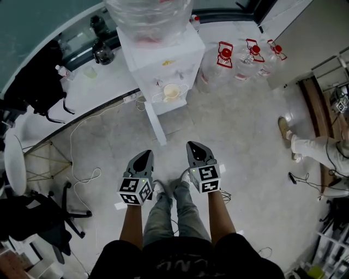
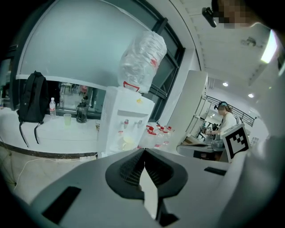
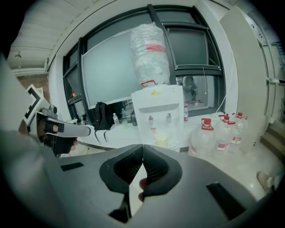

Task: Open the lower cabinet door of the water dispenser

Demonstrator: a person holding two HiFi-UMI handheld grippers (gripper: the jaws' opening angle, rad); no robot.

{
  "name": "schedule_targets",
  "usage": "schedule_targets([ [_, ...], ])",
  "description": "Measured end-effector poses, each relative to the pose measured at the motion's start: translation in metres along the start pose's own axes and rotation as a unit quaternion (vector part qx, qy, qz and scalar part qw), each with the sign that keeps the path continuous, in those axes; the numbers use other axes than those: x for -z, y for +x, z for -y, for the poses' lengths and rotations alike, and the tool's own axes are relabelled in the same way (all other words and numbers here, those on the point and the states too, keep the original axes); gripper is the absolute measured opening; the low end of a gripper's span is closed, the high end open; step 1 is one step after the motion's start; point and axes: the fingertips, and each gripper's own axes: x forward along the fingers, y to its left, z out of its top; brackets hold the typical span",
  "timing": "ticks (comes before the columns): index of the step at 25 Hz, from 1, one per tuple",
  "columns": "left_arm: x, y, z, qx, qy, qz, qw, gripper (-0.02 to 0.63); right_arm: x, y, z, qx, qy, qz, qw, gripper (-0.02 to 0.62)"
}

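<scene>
The white water dispenser (image 1: 163,60) stands ahead of me with a clear bottle (image 1: 150,16) on top and a drip tray (image 1: 170,92) on its front. A narrow white panel (image 1: 155,122) juts from its lower left toward me; it looks like the lower cabinet door swung open. Both grippers hang in the air short of it, above my feet. The left gripper (image 1: 147,155) is shut and empty, and so is the right gripper (image 1: 192,145). The left gripper view shows the left gripper (image 2: 143,151) with its tips touching; the right gripper (image 3: 142,146) looks the same in its own view. Both hide the dispenser's (image 2: 124,129) (image 3: 158,116) lower part.
Several water jugs with red caps (image 1: 240,60) stand right of the dispenser. A curved white counter (image 1: 82,92) on the left carries a kettle (image 1: 102,52) and a black backpack (image 1: 38,82). A cable (image 1: 82,163) trails over the floor. A person (image 1: 322,150) is at the right, a black chair (image 1: 32,218) at the near left.
</scene>
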Motion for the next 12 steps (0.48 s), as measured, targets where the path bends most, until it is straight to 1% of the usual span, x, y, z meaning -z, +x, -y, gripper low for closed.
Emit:
schedule_targets([
  [5, -0.032, -0.002, 0.019, 0.008, 0.008, 0.017, 0.9998, 0.011, -0.035, -0.022, 0.008, 0.014, -0.017, 0.021, 1.000, 0.014],
  [9, -0.061, -0.001, 0.033, 0.010, 0.023, 0.034, 0.9991, 0.011, -0.064, -0.039, 0.021, 0.020, -0.005, 0.045, 0.999, 0.014],
  [12, -0.079, -0.008, 0.039, 0.005, 0.027, 0.044, 0.9987, 0.011, -0.080, -0.054, 0.025, 0.021, -0.010, 0.050, 0.998, 0.014],
])
